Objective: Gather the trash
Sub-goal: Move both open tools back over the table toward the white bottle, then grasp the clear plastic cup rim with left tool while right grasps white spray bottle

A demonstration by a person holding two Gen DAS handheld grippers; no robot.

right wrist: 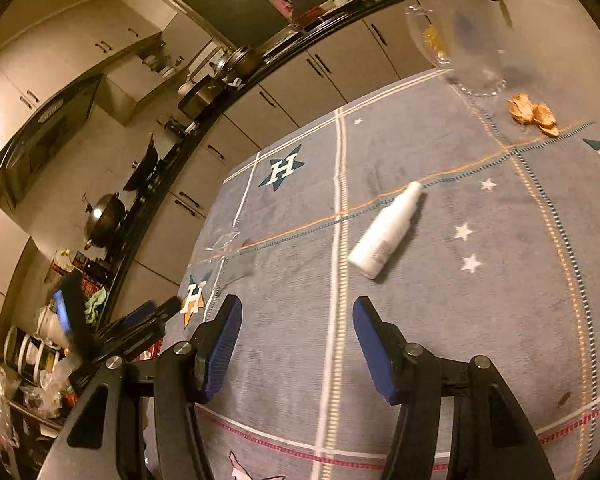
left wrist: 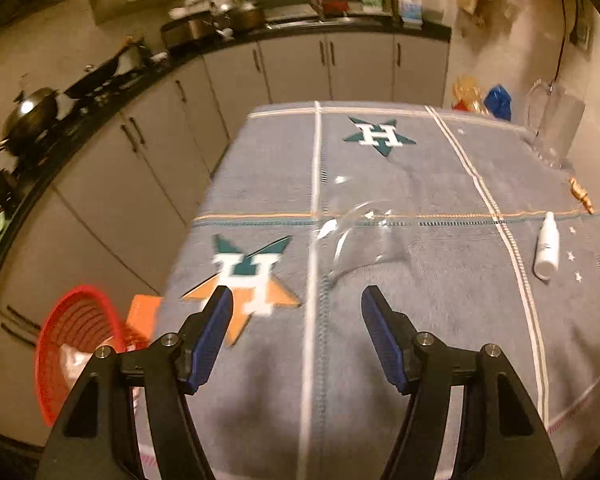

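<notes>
Left gripper (left wrist: 296,300) and right gripper (right wrist: 298,312) parted, gripping nothing, over grey star-patterned cloth (right wrist: 440,320); white plastic bottle (right wrist: 386,230) lying beyond right gripper.

A table (right wrist: 480,320) is covered by a grey cloth (left wrist: 420,320) printed with star emblems. With the white bottle (right wrist: 386,230) taken as landmark, lying on its side: a clear plastic piece (left wrist: 356,236) is seen well to its left, brown scraps (right wrist: 534,114) beyond it, and a clear jug (right wrist: 466,52) at the far edge.
</notes>
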